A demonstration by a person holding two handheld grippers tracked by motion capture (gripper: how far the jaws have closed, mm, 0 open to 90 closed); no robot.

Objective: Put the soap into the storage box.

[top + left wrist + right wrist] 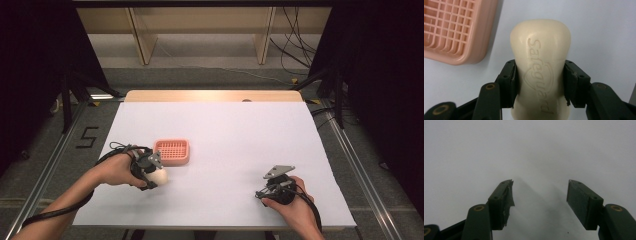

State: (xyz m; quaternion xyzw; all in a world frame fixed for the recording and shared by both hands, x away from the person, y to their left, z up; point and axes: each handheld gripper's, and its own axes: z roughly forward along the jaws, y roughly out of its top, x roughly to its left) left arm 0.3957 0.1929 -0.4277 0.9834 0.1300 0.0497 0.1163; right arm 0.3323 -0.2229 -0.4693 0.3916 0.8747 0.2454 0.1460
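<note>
Nearest the high camera, at the lower left, my left hand [116, 171] holds the left gripper [152, 175] low over the white table cover [225, 135]. Its jaws are clamped on a cream bar of soap [160, 175], one pad pressing each long side at about the bar's middle. My left gripper view confirms the grip: both pads [510, 80] sit flush against the soap [541, 62], with no gap on either side. The bar points away from the gripper body, and its upper face carries an embossed brand word and a shield outline. Whether the bar's underside touches the cover, I cannot tell.

Just beyond the soap and slightly right lies a pink soap dish [172, 151] with a slotted grid floor and a raised rim. It rests flat on the cover. In my left gripper view the dish [456, 32] sits at the upper left, close to the bar but apart from it.

Further right, well apart from the soap and dish, my right hand [295, 202] rests near the front edge of the cover with the right gripper [265, 190]. Its jaws stand apart, and my right gripper view shows plain white cover between the pads [581, 202], nothing held. The left-hand pad in that view has a torn, ragged edge at its tip.
</note>
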